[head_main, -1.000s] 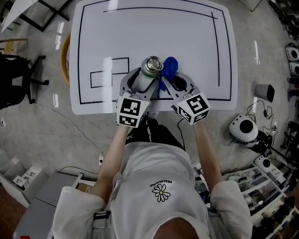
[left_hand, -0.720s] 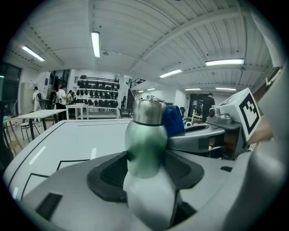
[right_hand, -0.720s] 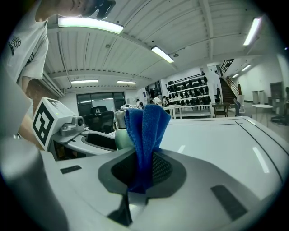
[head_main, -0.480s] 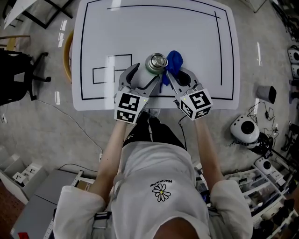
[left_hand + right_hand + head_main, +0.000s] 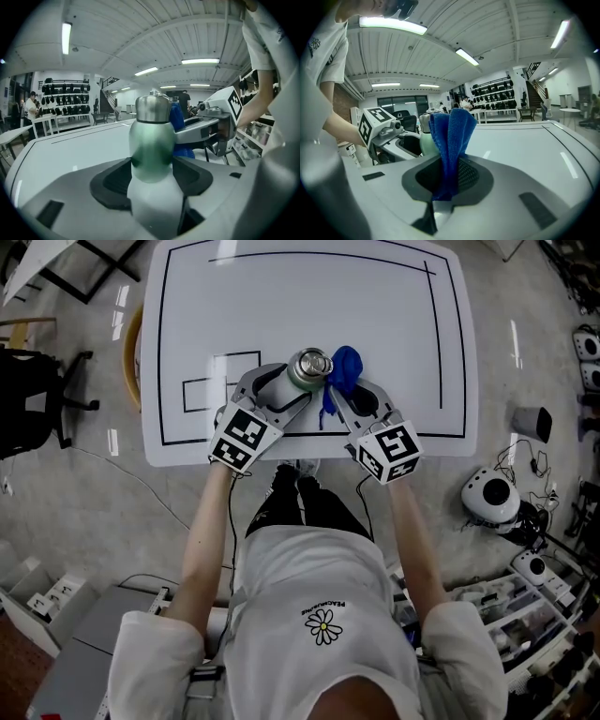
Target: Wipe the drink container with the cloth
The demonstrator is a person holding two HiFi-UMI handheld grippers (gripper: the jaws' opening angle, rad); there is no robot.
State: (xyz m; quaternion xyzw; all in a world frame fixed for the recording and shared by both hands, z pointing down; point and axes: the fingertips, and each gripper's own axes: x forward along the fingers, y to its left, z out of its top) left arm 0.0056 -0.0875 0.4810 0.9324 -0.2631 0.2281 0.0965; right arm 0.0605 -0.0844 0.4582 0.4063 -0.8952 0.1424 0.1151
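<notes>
The drink container [image 5: 302, 371] is a green and white bottle with a steel cap, held over the white table's near edge. My left gripper [image 5: 281, 388] is shut on its body [image 5: 152, 150], pads on both sides; its jaws have just been closing a little on it. The bottle leans away from the gripper, cap up. My right gripper [image 5: 349, 395] is shut on a blue cloth [image 5: 342, 367]. The cloth [image 5: 450, 145] stands up from the jaws, and its top touches the bottle [image 5: 425, 140] near the cap. In the left gripper view the cloth [image 5: 179, 126] shows behind the bottle.
The white table [image 5: 375, 315] bears a black border line and small rectangle outlines [image 5: 220, 381] left of the bottle. A black chair [image 5: 28, 395] stands at the far left. White devices and cables [image 5: 487, 498] lie on the floor at the right.
The left gripper has rolled, and its marker cube has swung out to the left, turning the bottle with it. The right gripper and the cloth have stayed in place.
</notes>
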